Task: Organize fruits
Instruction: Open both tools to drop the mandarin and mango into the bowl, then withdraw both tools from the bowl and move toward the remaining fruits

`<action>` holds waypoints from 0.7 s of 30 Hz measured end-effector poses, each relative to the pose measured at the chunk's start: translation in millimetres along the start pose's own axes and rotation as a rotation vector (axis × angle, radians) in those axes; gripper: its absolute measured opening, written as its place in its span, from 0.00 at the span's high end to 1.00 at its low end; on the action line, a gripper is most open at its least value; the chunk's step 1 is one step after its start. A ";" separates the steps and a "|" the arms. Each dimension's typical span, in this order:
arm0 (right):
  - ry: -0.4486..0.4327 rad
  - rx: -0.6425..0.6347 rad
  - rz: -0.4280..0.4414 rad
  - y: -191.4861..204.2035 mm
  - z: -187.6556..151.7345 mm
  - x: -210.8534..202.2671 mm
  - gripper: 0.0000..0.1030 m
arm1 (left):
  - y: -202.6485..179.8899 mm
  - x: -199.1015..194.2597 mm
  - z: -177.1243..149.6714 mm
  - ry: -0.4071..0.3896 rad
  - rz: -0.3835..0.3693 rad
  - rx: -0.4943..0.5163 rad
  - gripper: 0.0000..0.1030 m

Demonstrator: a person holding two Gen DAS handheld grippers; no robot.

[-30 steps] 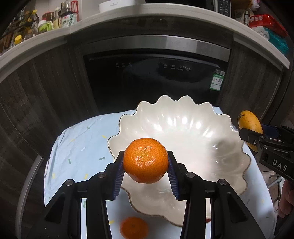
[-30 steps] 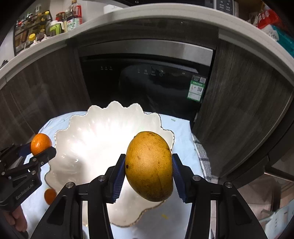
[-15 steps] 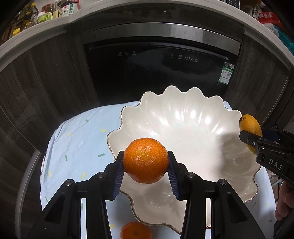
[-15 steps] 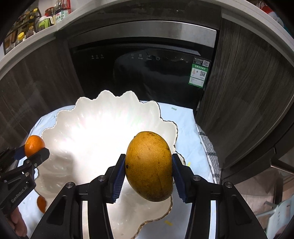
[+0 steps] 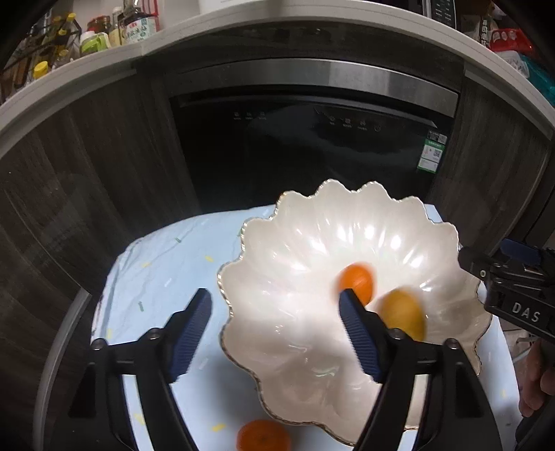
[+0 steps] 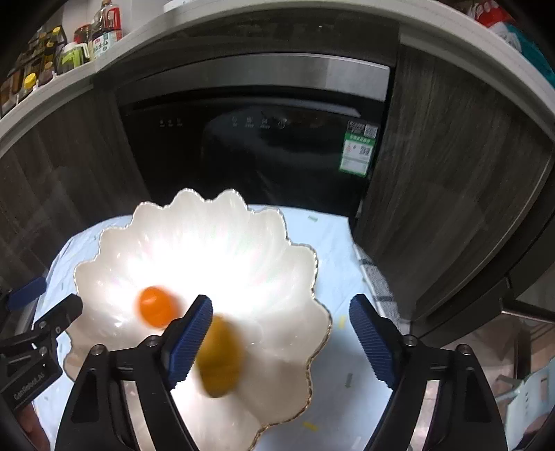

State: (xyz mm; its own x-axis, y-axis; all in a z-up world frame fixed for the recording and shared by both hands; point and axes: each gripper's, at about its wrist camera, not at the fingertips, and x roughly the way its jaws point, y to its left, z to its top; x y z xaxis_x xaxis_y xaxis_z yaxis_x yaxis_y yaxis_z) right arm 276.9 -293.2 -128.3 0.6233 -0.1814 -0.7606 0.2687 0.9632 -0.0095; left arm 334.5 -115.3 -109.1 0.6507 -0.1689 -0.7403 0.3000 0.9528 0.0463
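A white scalloped bowl (image 5: 298, 243) (image 6: 215, 243) stands on the pale blue cloth. A blurred tangerine (image 5: 357, 280) (image 6: 156, 306) and a blurred yellow mango (image 5: 404, 314) (image 6: 220, 360) lie loose inside the bowl, both in motion. Above the bowl's near-left rim my left gripper (image 5: 274, 329) hovers, its jaws opening with nothing between them. My right gripper (image 6: 281, 340) hangs over the bowl's near-right side, its jaws also opening and empty; the mango lies just below its left finger. A second tangerine (image 5: 263, 435) rests on the cloth in front of the bowl.
A dark built-in appliance (image 5: 312, 145) and wood-grain cabinet fronts (image 6: 451, 180) rise right behind the small table. Bottles (image 5: 104, 31) stand on the counter above at the left. A checked towel (image 6: 376, 277) hangs at the table's right edge.
Both grippers have opened wide. The tangerine has left the left jaws and the mango the right jaws; both fruits now lie blurred inside the bowl.
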 end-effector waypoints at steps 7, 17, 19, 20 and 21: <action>-0.025 -0.003 0.012 4.8 -0.3 -12.5 0.19 | 8.2 -14.3 1.7 -0.027 0.012 -0.025 0.16; -0.052 -0.013 0.013 8.1 -7.2 -28.7 0.19 | 11.8 -26.8 -6.1 -0.031 0.032 -0.037 0.13; -0.055 -0.007 0.013 7.0 -8.7 -31.2 0.19 | 12.5 -29.4 -8.1 -0.028 0.028 -0.042 0.13; -0.055 -0.003 0.014 6.5 -9.6 -32.5 0.19 | 12.2 -30.7 -8.7 -0.028 0.030 -0.044 0.13; -0.056 -0.001 0.017 6.3 -9.8 -33.2 0.19 | 12.0 -32.9 -9.7 -0.029 0.032 -0.044 0.13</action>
State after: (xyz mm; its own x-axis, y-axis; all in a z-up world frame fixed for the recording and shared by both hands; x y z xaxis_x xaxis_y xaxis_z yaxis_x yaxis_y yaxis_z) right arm 250.7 -279.2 -109.5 0.6678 -0.1760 -0.7232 0.2571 0.9664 0.0023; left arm 309.9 -95.8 -90.6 0.6795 -0.1446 -0.7193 0.2478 0.9680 0.0395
